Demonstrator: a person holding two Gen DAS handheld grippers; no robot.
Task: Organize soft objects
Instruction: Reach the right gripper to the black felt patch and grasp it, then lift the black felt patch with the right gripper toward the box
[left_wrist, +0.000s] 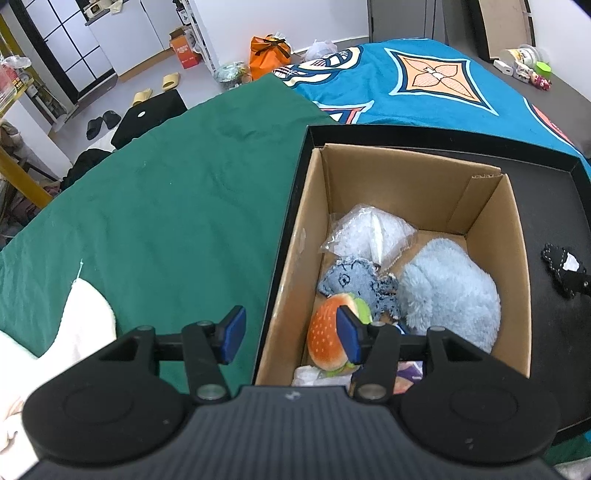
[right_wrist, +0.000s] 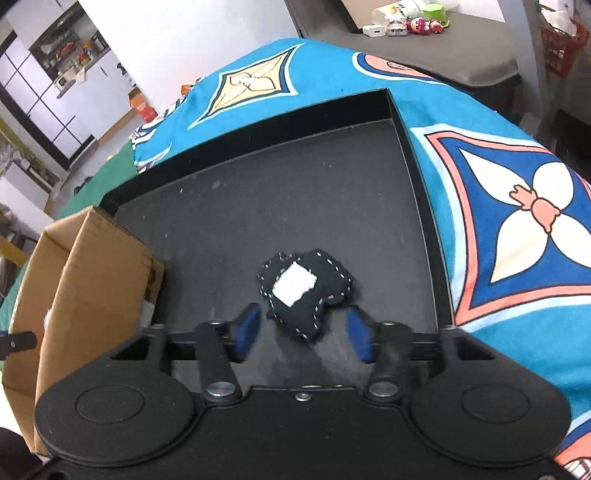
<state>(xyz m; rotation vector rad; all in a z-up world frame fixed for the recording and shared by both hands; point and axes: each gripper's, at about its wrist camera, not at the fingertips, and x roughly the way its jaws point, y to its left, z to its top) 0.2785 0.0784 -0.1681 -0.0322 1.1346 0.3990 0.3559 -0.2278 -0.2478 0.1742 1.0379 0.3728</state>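
A cardboard box (left_wrist: 517, 258) stands in a black tray (left_wrist: 554, 173). In it lie a burger plush (left_wrist: 327, 338), a grey-blue knitted toy (left_wrist: 354, 282), a fluffy light-blue plush (left_wrist: 448, 291) and a clear bag of white stuffing (left_wrist: 365, 234). My left gripper (left_wrist: 291, 334) is open and empty, above the box's left wall. A black felt toy with a white patch (right_wrist: 306, 291) lies on the tray floor (right_wrist: 295, 206); it also shows in the left wrist view (left_wrist: 565, 269). My right gripper (right_wrist: 304, 330) is open, its fingers either side of the toy's near end.
The tray sits on a blue patterned blanket (right_wrist: 517, 221) beside a green sheet (left_wrist: 166, 203). A white cloth (left_wrist: 85, 325) lies at the sheet's near left. The box's corner (right_wrist: 92, 277) stands left of my right gripper. Small items sit on a dark shelf (right_wrist: 406, 26) behind.
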